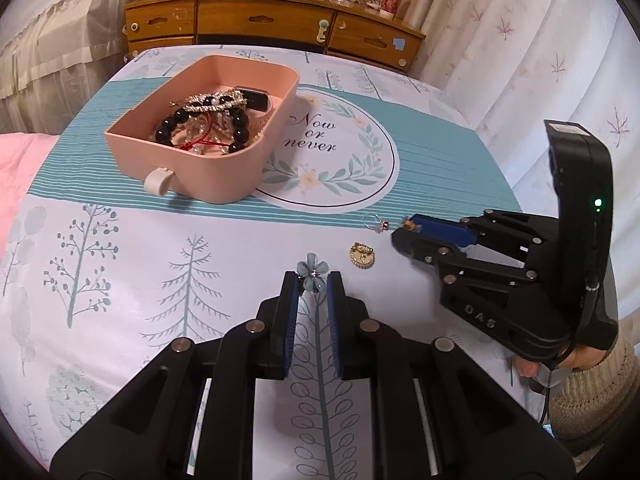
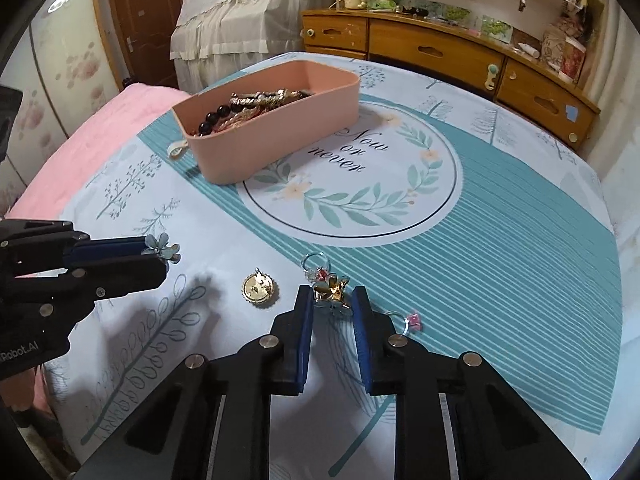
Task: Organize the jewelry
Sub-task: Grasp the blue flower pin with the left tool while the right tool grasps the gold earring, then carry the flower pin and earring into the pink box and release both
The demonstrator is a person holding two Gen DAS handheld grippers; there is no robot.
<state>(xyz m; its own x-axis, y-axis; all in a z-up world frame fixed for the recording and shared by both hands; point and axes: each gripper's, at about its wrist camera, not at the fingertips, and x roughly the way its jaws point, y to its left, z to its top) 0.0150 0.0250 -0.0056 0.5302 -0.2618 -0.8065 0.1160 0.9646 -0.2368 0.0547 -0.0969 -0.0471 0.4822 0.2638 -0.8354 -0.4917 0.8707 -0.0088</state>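
Bedspread (image 1: 120, 264) printed with trees is carrying your pink box (image 1: 208, 184) of bracelets far left; a wooden dresser (image 1: 272, 24) is standing beyond. Your left claw (image 1: 313, 280) is pinching a blue flower clip (image 1: 312, 271), your right claw (image 2: 333, 294) a gold flower piece (image 2: 332, 289). Only the right view is showing a door (image 2: 144, 12) and a second pink-stoned ring (image 2: 412, 319).

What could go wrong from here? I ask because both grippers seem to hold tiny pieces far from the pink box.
The left gripper pinches the blue flower only at its fingertips, so it may slip out on the way to the pink box. The right gripper, on the gold piece, sits close to two rings and could knock them.
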